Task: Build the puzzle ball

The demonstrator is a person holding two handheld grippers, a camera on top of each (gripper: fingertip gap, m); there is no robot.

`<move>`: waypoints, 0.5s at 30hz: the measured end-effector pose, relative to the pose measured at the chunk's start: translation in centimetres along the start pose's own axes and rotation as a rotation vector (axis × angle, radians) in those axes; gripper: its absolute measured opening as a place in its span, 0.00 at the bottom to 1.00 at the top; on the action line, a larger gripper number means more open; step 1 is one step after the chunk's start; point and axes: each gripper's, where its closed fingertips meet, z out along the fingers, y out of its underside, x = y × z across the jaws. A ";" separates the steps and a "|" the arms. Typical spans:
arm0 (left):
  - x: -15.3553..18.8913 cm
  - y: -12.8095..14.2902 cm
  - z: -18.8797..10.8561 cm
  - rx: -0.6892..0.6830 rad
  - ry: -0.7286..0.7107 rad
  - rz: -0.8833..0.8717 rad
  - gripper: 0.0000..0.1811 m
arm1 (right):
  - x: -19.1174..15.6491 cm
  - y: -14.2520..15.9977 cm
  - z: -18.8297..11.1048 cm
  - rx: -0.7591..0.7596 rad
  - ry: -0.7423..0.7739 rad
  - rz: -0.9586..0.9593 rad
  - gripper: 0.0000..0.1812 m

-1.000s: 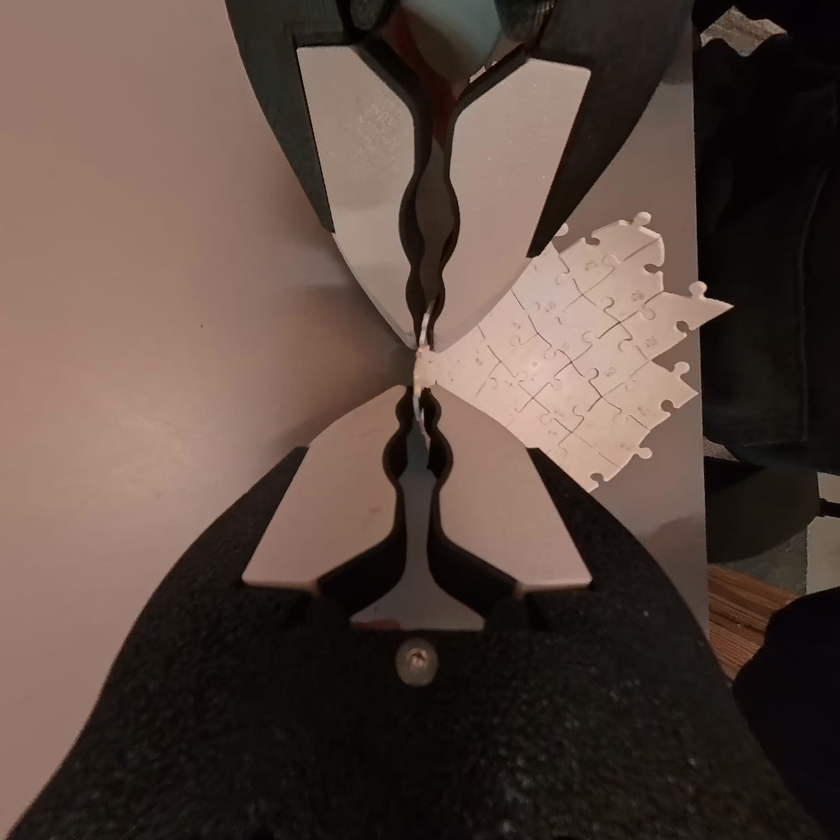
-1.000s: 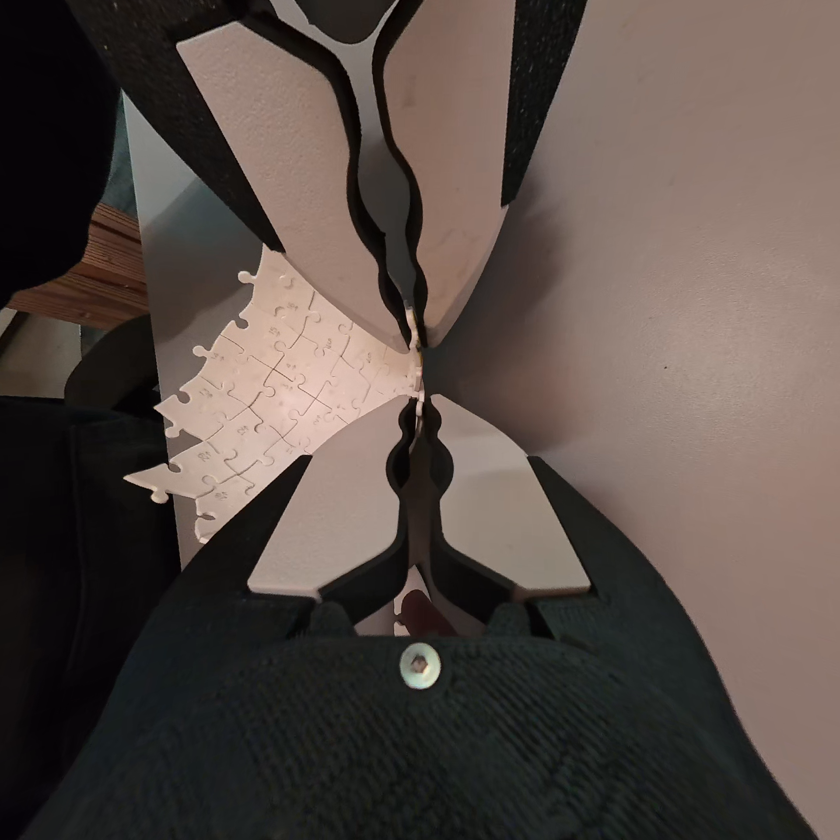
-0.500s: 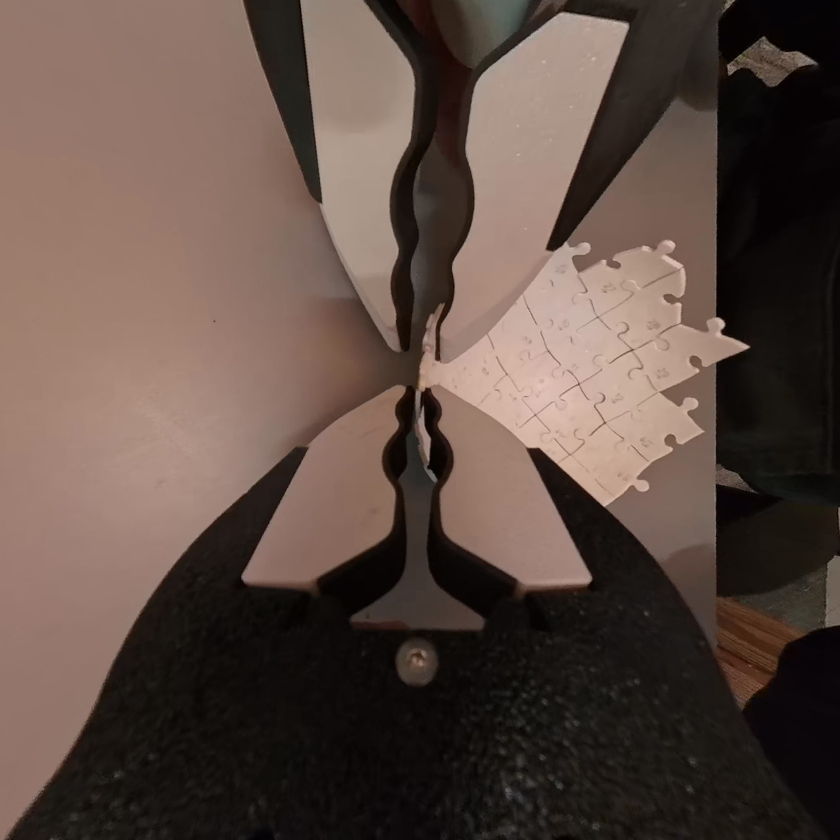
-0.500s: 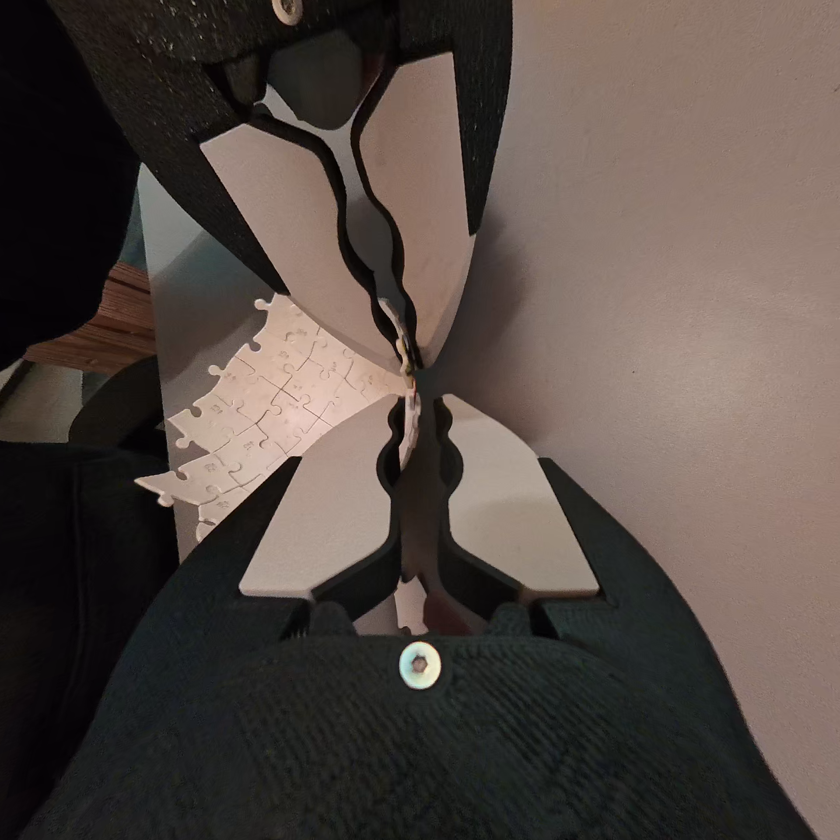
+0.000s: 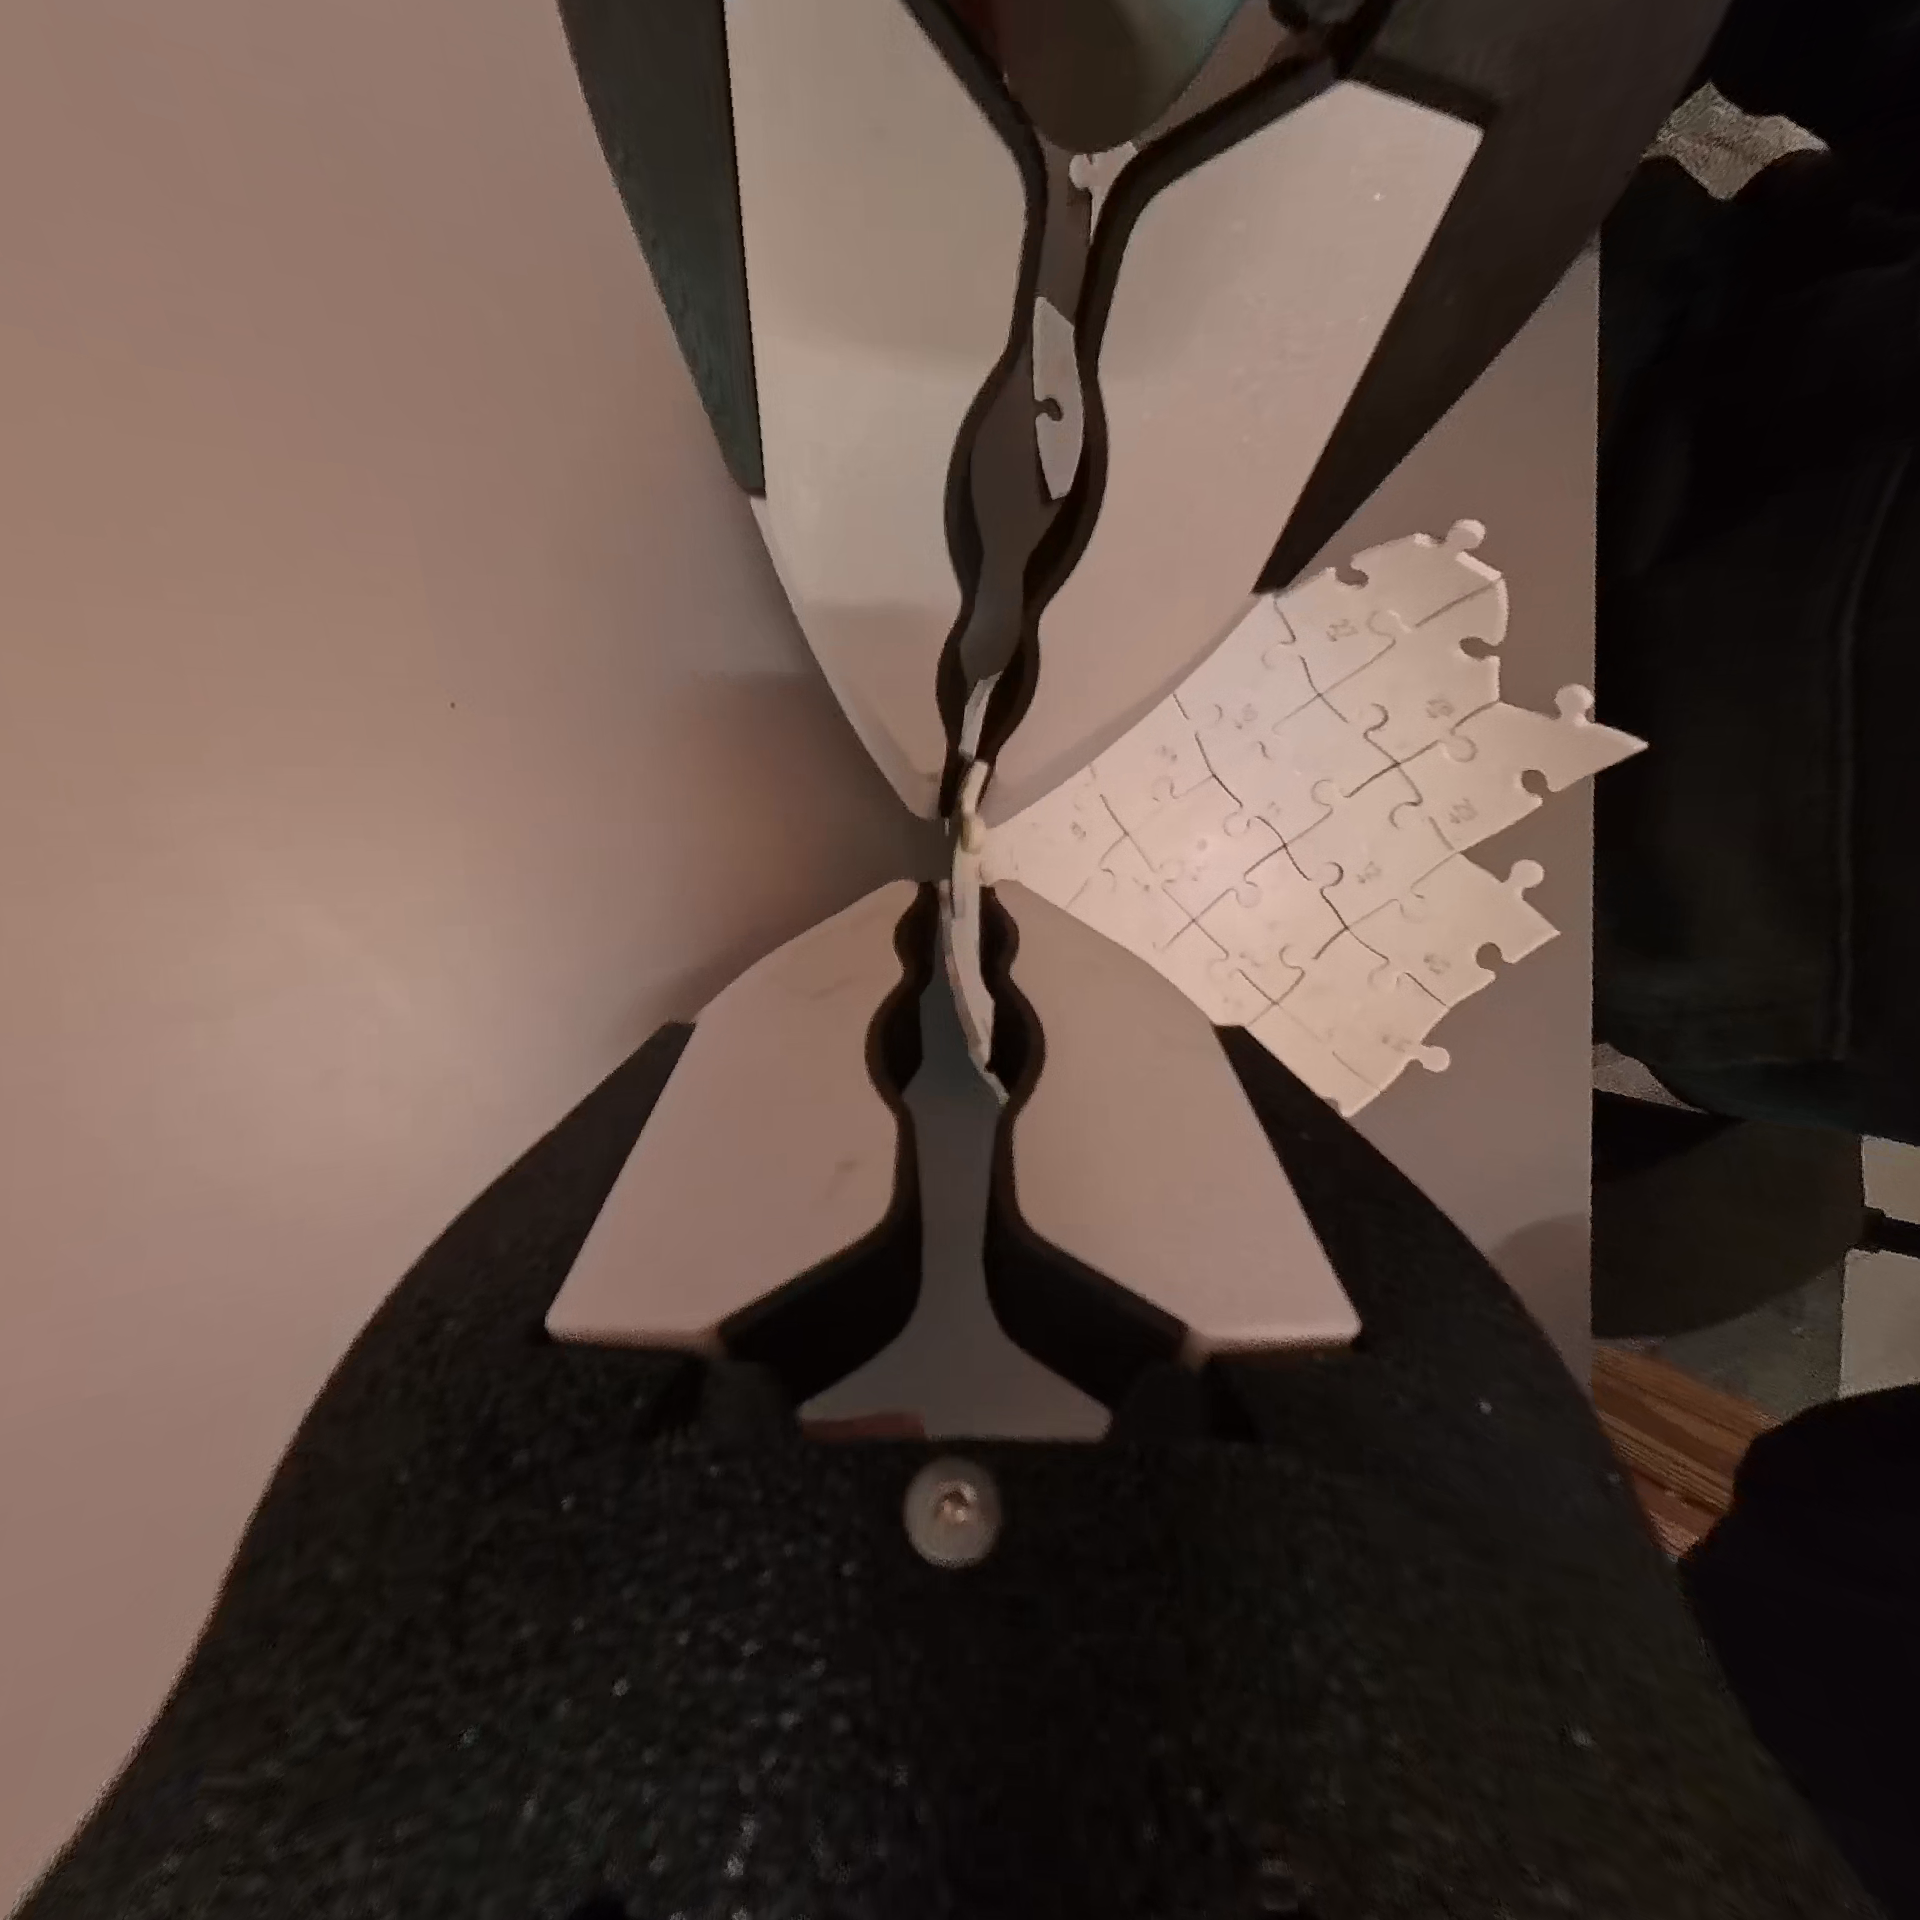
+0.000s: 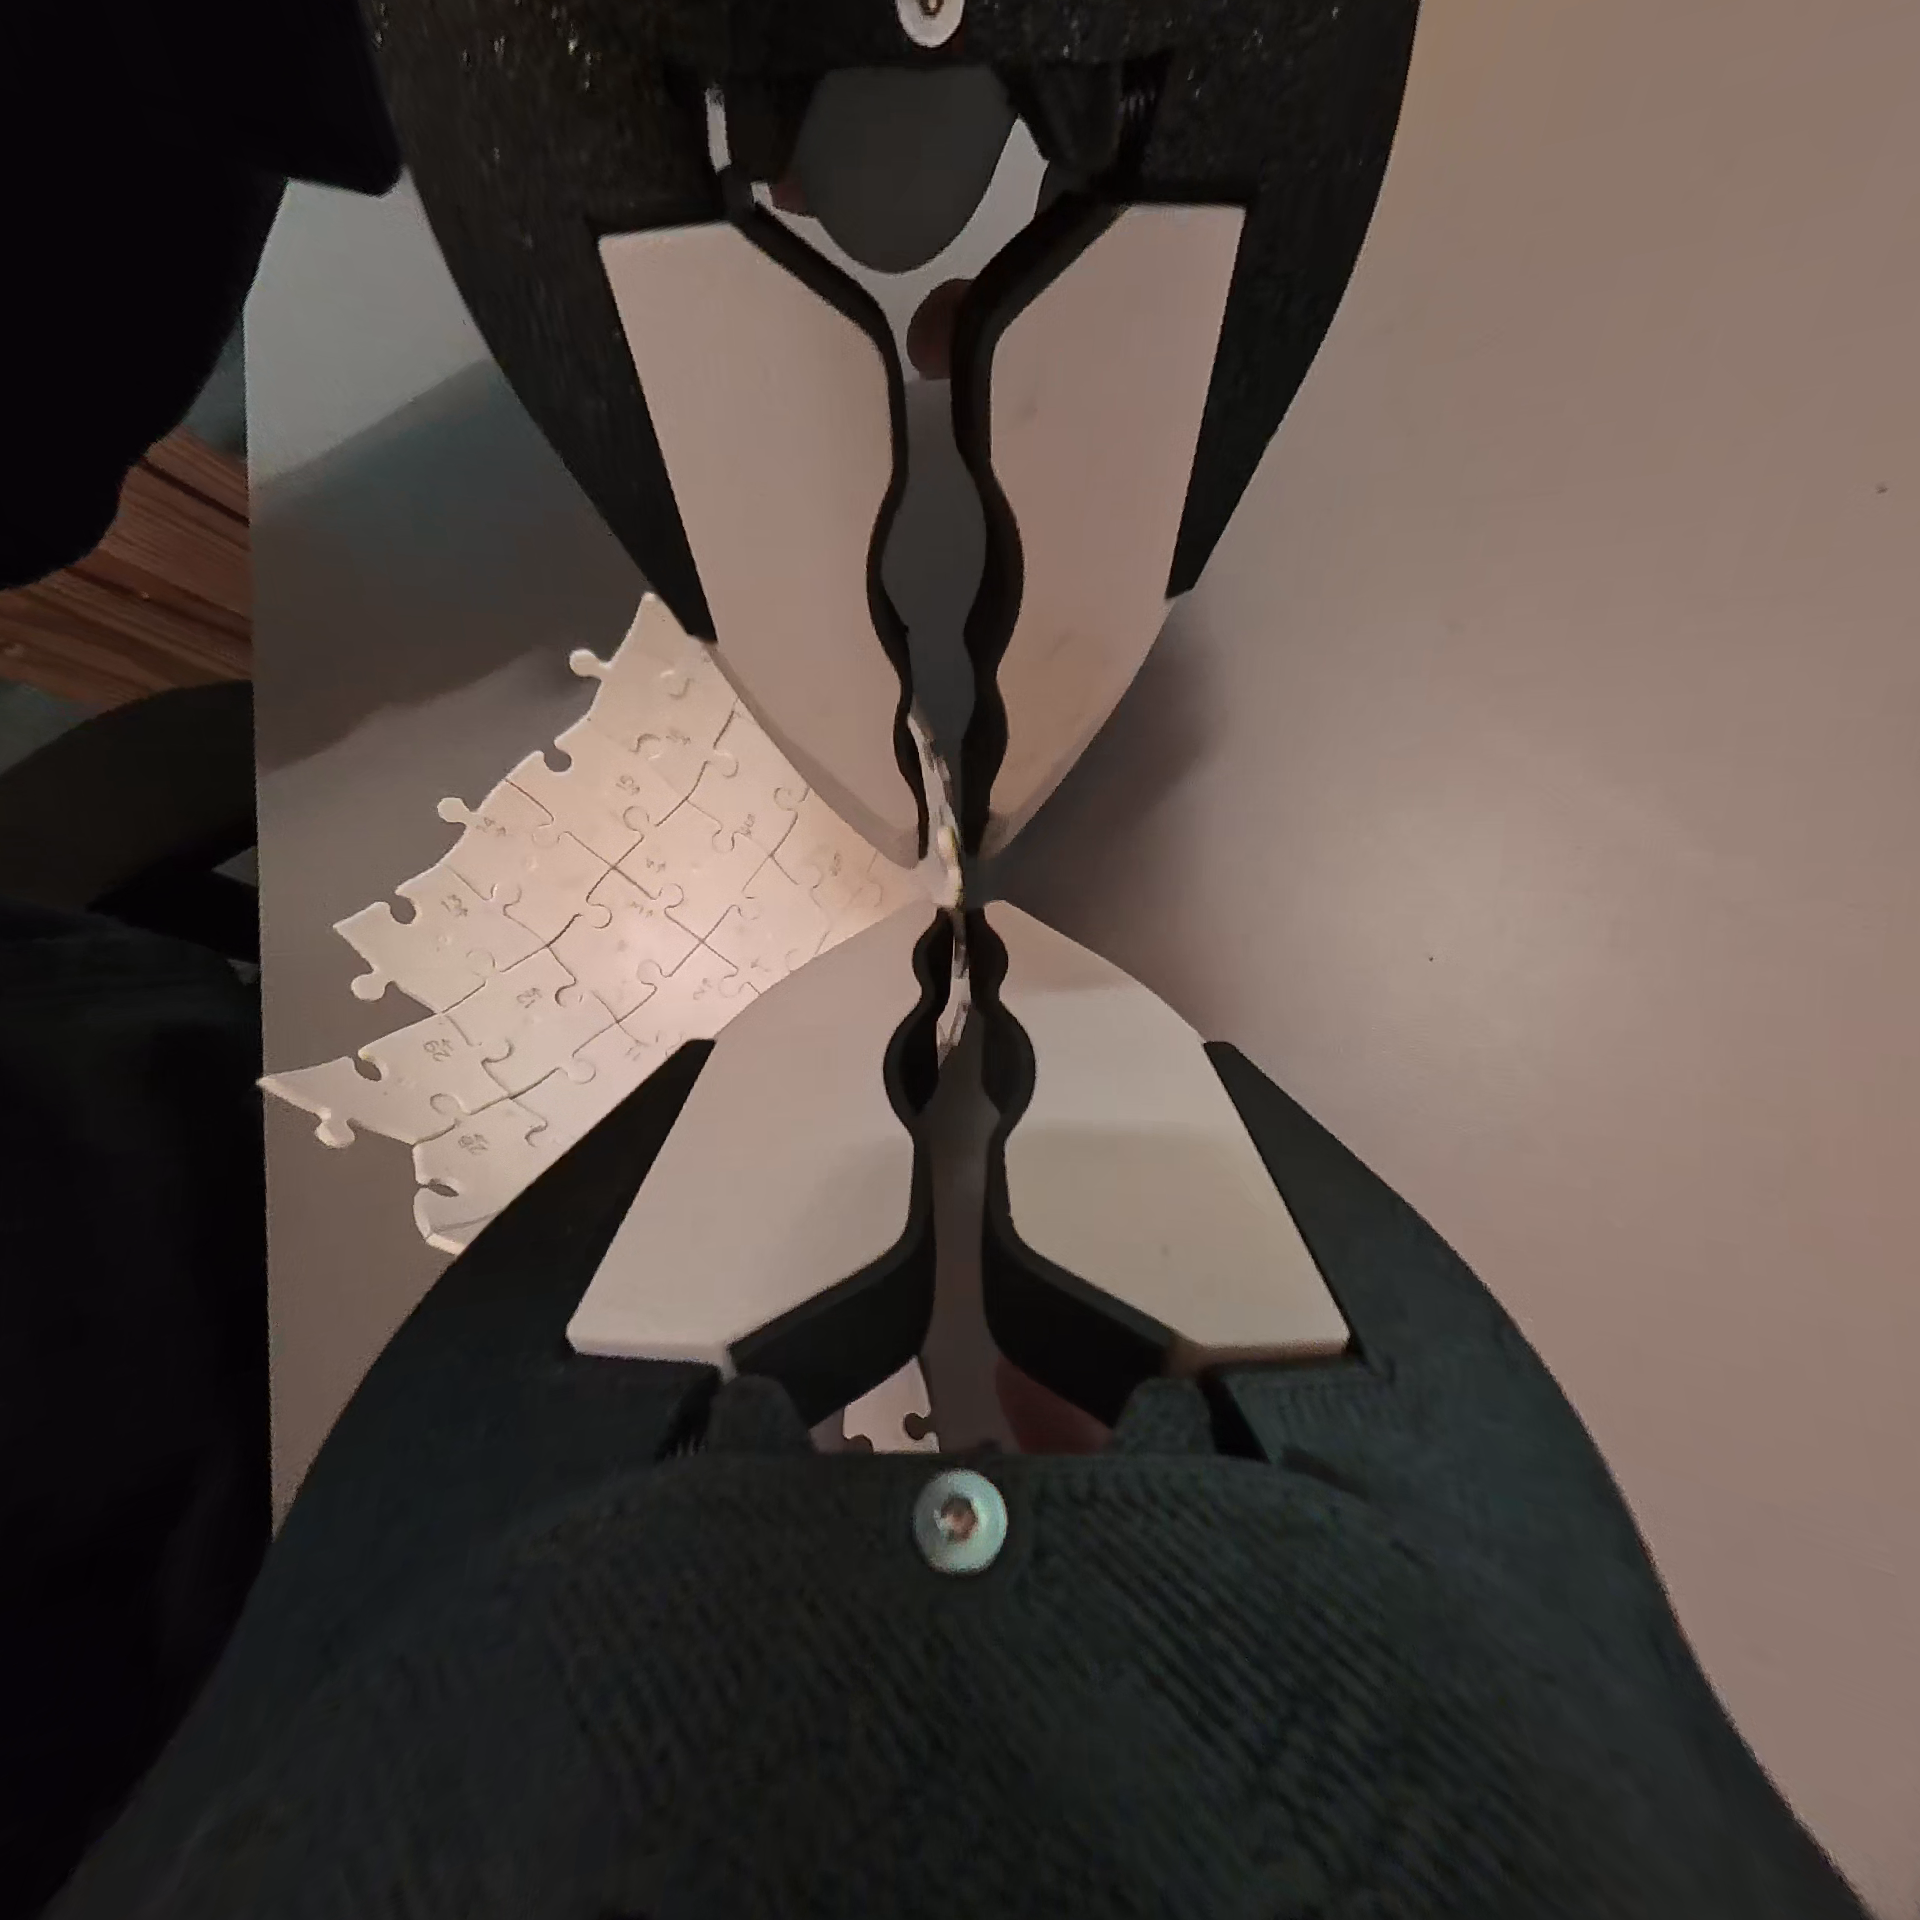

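A white, partly built puzzle ball section (image 5: 1299, 831), a curved sheet of interlocked pieces, is held edge-on above the table; it also shows in the right wrist view (image 6: 582, 914). My left gripper (image 5: 961, 899) is shut on its near edge, and a white edge (image 5: 964, 977) shows between the fingers. My right gripper (image 5: 961, 800) comes from the opposite side, tip to tip with the left, shut on the same edge, with a white piece (image 5: 1051, 416) between its fingers. In the right wrist view the right gripper (image 6: 956, 930) faces the left gripper (image 6: 945, 831).
A pale table top (image 5: 312, 727) fills the background in both views (image 6: 1558, 831). Its edge (image 5: 1899, 935) runs down the side where the section fans out. Beyond it are dark clothing (image 5: 1766, 623) and a wooden floor (image 5: 1662, 1455). My two grippers' fingertips are within a few centimetres of each other.
The two grippers have drawn closer and lined up straight, tip to tip. The puzzle section has stayed pinched between them and shifted only slightly.
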 end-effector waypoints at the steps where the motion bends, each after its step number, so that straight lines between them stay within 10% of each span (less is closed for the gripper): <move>1: 0.0 0.2 -0.1 -0.003 -0.001 -0.005 0.04 | 0.0 0.0 0.0 -0.006 0.004 -0.008 0.02; 15: -0.3 1.1 -0.2 -0.045 0.001 -0.145 0.02 | 0.4 -0.1 -0.1 -0.037 0.017 -0.021 0.02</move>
